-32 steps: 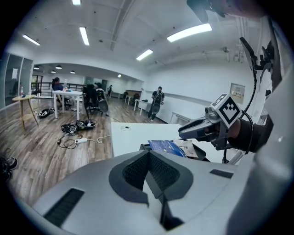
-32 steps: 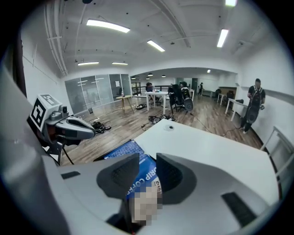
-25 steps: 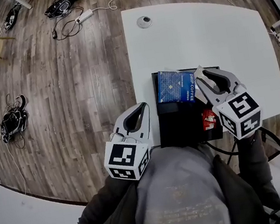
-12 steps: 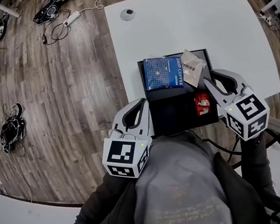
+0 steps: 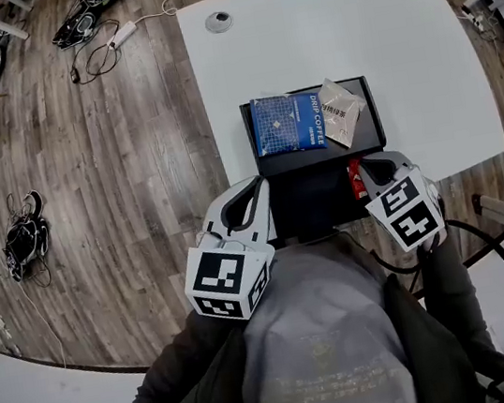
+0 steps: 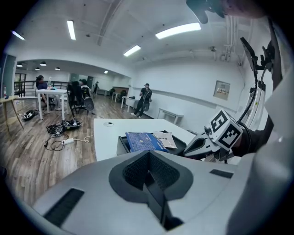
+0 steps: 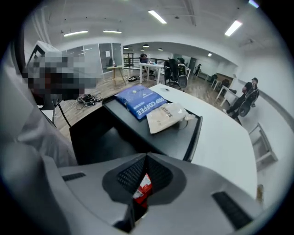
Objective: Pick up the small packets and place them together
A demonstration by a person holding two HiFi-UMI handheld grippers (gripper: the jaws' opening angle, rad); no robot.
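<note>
Wood-plank floor runs along the left edge of the white tabletop and is open there, apart from cables lying well off the far left corner. The tabletop is wide and bare from the tray out to its far and right edges. One round cable port sits near the far left corner.

One black tray stands at the near edge, nearer the left edge than the right, with a strip of white showing along its left wall.

Two grippers are held close to the person's body, both pointing away toward the far edge. The left gripper hangs just off the tray's near left corner, over the tabletop's near edge. Its jaws are pressed together with nothing between them. The right gripper is at the tray's near right corner, its marker cube toward the person. Its jaws are squeezed tight, pinching the red packet.

Three packets are in view. The blue coffee packet lies flat along the tray's far side. The beige packet lies just beside it at the far right corner, touching its right edge. The red packet, the smallest, is apart from those two, at the tray's near right side. Whether it hangs clear of the tray cannot be told.
</note>
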